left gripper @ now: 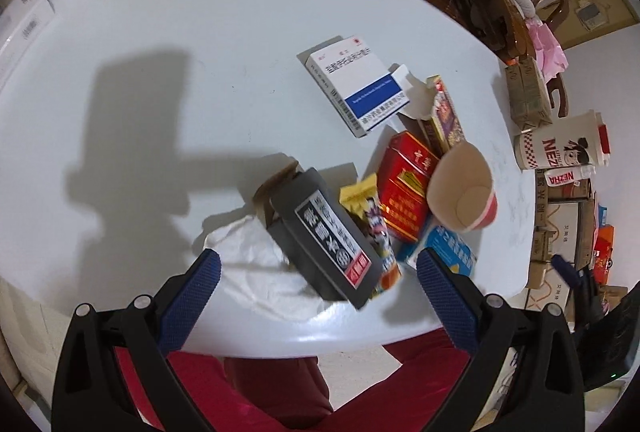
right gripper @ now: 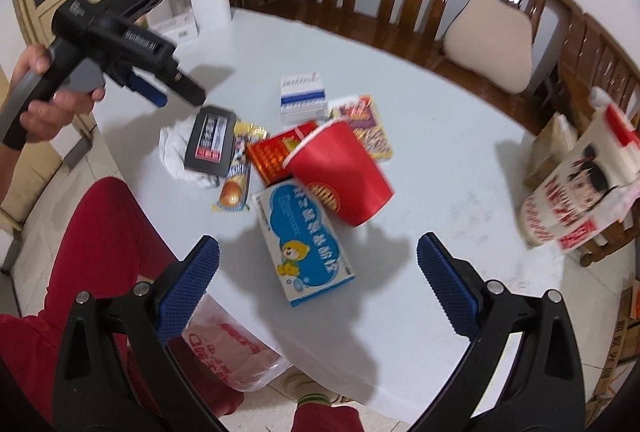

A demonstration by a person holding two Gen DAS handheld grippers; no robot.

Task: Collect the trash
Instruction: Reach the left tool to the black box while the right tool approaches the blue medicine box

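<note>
A round white worktop (right gripper: 440, 135) carried a loose heap of trash near the edge closest to the seated person in red trousers (right gripper: 100, 244). A red paper cup (right gripper: 340, 171) lay tipped on its side in the heap, its open mouth facing the left wrist camera and showing only a bare tan interior with nothing inside. It rested against a red cigarette carton (left gripper: 404, 183) and over the far end of a blue and white medicine box with a yellow cartoon figure (right gripper: 308, 240), which lay closest to the near edge. A dark grey flat box with a printed label (left gripper: 324, 240) sat partly on a crumpled white tissue (left gripper: 256, 272), with an open brown flap at its far end; what it held could not be seen. Beside it lay a yellow snack wrapper (right gripper: 236, 171). Farther from the edge lay a white box with a blue band (left gripper: 356, 83), one end flap open, and a purple and yellow patterned box (right gripper: 368, 127).

The left claw (left gripper: 316, 272) hung just above the grey box with its blue pads spread wide, gripping nothing. The right claw (right gripper: 318, 260) hovered over the near edge, likewise spread and empty, the cartoon box between its fingers in view. A white plastic bag with red print (right gripper: 228, 348) hung below the near edge by the person's knee; its contents were not visible. Another printed bag (right gripper: 576, 191) stood beyond the worktop's right edge.
</note>
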